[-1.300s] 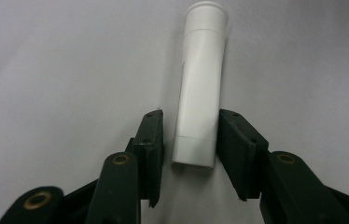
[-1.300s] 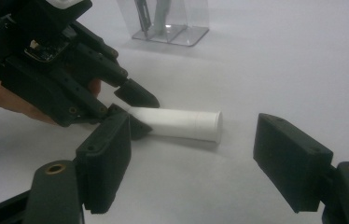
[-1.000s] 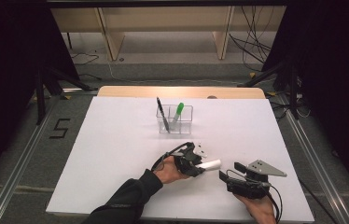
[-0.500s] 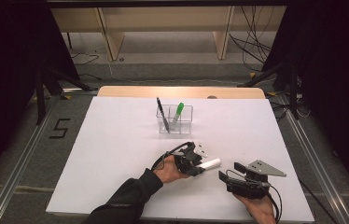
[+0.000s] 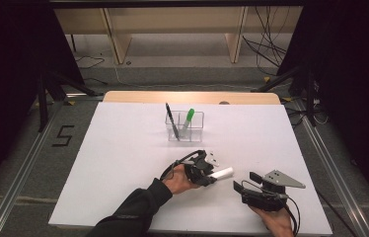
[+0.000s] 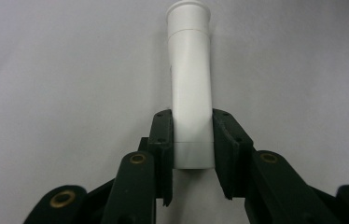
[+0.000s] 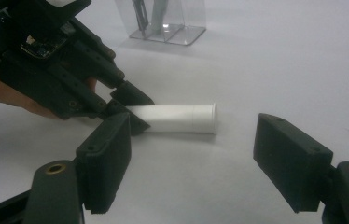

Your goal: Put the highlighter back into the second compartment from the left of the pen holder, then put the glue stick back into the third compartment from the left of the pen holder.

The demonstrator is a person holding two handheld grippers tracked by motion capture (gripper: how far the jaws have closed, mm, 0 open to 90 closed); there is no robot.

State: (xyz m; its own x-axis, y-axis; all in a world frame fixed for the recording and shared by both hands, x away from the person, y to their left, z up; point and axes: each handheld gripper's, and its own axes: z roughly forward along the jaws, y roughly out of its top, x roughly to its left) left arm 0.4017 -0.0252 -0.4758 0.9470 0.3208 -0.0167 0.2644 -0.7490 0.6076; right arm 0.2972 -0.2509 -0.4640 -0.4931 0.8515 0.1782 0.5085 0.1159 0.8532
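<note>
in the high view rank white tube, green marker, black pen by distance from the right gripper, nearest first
From the right gripper:
1. white tube, just up-left of it, held in the left gripper.
2. green marker, in the clear holder's middle.
3. black pen, at the holder's left end.

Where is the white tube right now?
In the high view, the white plastic tube lies near the table's front edge, clamped in the left gripper, beside the right gripper.

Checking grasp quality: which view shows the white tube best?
The left gripper view: the white tube sits large between the left gripper pads. The right gripper view shows it sideways; the high view, tiny.
</note>
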